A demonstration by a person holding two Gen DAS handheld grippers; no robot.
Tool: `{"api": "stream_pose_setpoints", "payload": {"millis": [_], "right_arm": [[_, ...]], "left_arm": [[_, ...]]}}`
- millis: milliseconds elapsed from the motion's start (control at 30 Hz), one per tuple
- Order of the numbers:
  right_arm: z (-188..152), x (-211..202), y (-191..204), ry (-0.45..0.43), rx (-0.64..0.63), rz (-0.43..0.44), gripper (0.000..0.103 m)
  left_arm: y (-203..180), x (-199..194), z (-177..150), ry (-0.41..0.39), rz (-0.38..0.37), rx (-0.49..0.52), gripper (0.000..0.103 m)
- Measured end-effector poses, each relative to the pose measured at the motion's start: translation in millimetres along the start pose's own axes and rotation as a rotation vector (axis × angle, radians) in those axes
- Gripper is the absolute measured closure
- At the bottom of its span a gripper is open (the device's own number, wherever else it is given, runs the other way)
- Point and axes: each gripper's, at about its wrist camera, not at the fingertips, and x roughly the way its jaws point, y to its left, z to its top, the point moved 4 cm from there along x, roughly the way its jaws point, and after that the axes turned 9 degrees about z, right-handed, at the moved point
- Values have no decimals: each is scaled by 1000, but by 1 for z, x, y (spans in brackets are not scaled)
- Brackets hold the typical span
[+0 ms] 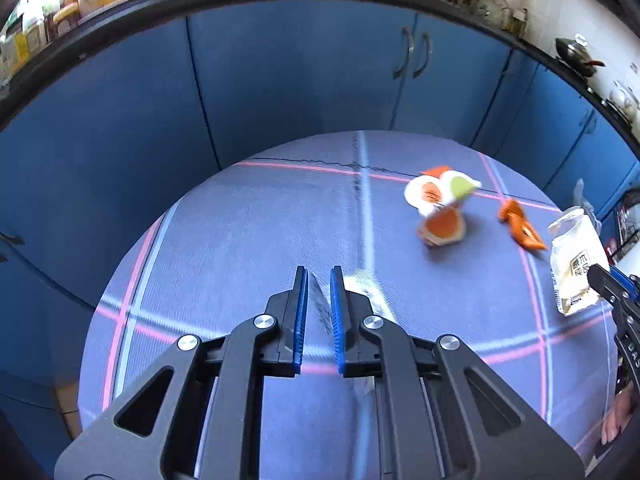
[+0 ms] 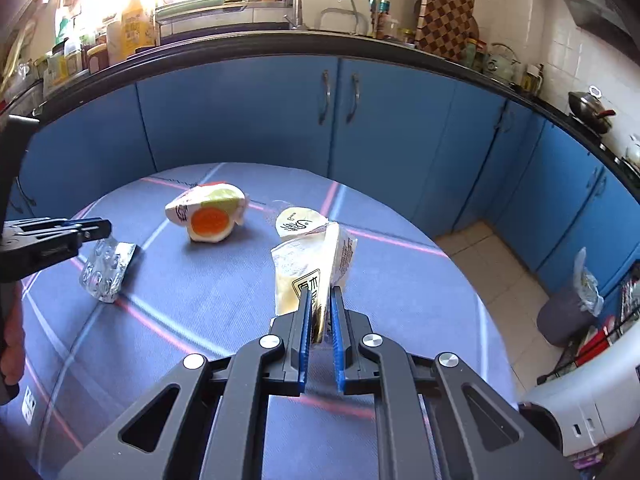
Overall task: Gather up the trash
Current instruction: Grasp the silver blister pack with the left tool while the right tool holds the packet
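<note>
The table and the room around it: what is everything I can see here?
Table: one, round, blue cloth with pink and white lines.
Foil blister pack: one, silver, held at its top edge.
Egg-print wrapper: one, white, orange and green, far side of table.
Orange scrap: one, right of the egg-print wrapper.
Cream packet: one, black print, held upright.
Round lid: one, cream, behind the cream packet.
Cabinets: blue, behind the table.
Counter: black, cluttered.
Bin: one, grey, on the floor.
Left gripper: black, blue pads, shut on the foil blister pack.
Right gripper: same, shut on the cream packet.
</note>
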Motion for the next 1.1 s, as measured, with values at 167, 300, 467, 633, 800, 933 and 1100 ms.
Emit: {"api": "stream_pose_setpoints", "payload": {"millis": [167,300,467,633,800,933,1100], "right_arm": [[-15,-18,-10,10,26,-4,93],[-23,-40,-16,-3,41,-1,93],[-29,-61,-22,-33,52,4,93],[-31,-56,-22,-24,61,23,93],[-27,-44,-22,-19,55,32,93],[-27,-33,-25,-2,56,40,93],[-28,-22,-28,9,69,60,93]], "left_arm": [[-15,-30,-11,-24,-20,28,91],[-20,-52,-18,-48,-2,38,91],[2,-34,-18,36,-22,-71,89],[8,-9,-21,120,-52,-152,80],[-2,-25,-14,-79,54,-150,4],[-9,-30,-9,-128,3,-157,3],[-21,-11,-14,-45,41,-123,4]]}}
